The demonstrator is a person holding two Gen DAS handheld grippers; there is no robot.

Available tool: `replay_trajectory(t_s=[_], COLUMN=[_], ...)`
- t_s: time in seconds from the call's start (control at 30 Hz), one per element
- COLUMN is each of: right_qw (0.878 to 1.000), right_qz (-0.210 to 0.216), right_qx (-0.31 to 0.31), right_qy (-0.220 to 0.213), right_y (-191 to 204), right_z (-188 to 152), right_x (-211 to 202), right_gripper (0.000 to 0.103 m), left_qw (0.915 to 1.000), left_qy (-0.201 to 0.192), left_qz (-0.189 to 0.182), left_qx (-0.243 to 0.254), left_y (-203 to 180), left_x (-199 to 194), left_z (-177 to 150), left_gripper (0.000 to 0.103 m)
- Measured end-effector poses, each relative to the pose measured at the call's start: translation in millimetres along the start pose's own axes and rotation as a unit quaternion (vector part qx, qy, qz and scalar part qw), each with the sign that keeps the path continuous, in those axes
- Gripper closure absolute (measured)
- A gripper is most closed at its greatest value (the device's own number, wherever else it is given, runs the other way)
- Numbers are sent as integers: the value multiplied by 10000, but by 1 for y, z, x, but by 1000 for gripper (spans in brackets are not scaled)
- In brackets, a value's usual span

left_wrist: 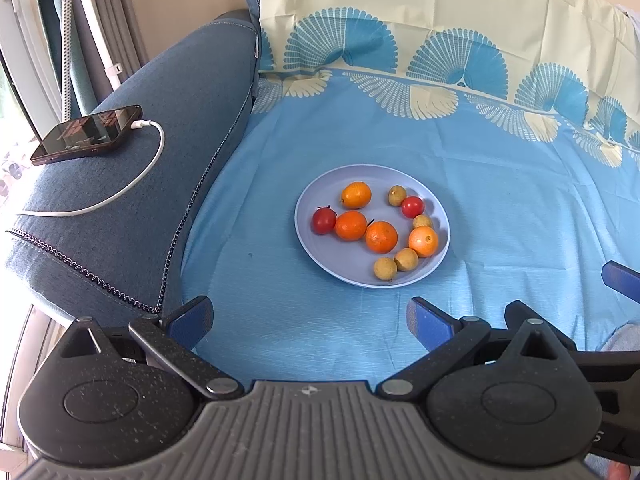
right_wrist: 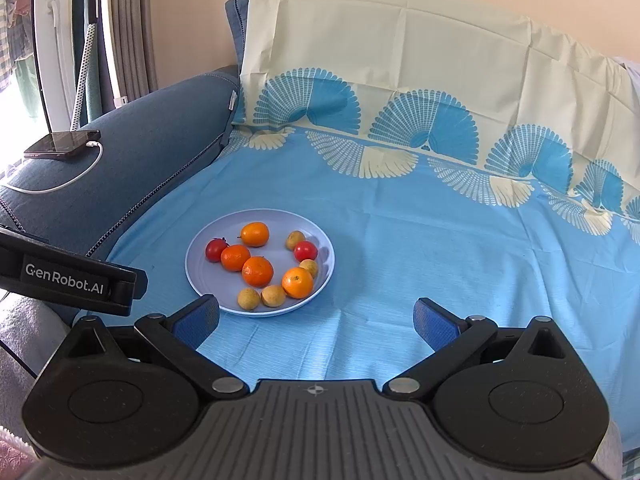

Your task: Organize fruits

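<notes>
Round pale lavender plastic plate flat on light blue cotton sheet with cream fan print, spread over a sofa seat. On the plate, all loose fruit: four orange mandarins, two red cherry tomatoes, four small tan longans. Three mandarins and one tomato in a touching line across the plate's middle; fourth mandarin apart toward the far rim; second tomato tucked between two longans on the right side; two more longans side by side at the near rim.

Left gripper, black with blue-padded fingers, spread wide and empty, hovering short of the plate's near edge. Right gripper likewise released, nothing between its blue fingers, left pad overlapping the plate's near rim in view, contact impossible to tell.

Dark smartphone with white charging cable resting on denim-blue padded armrest, well apart from the plate.
</notes>
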State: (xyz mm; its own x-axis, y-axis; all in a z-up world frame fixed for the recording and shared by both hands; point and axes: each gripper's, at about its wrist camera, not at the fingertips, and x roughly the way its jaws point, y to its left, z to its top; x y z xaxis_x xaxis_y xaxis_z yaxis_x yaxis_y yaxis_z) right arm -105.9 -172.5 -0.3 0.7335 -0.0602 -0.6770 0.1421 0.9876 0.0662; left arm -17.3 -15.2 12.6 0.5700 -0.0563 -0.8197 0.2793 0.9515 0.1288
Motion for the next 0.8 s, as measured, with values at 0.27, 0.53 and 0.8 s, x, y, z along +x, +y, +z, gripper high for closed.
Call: replay_trajectory(t_s=[0.27,0.53,0.8], right_qw=[10000,10000,10000], right_qz=[7,-22,-48], right_qx=[-3,-11,-29], right_qy=[-1,-22,-12], right_y=[-1,-1,1], right_z=[0,-1,0], right_x=[0,0,1], right_gripper=[1,1,1], left_qw=[10000,10000,9999], left_qy=[30,71,82], left_qz=[47,36,86], left_qx=[2,-20,-2], left_y=[0,3,3], left_x=[2,5,5], left_z=[1,2,0], left_gripper=[0,0,0])
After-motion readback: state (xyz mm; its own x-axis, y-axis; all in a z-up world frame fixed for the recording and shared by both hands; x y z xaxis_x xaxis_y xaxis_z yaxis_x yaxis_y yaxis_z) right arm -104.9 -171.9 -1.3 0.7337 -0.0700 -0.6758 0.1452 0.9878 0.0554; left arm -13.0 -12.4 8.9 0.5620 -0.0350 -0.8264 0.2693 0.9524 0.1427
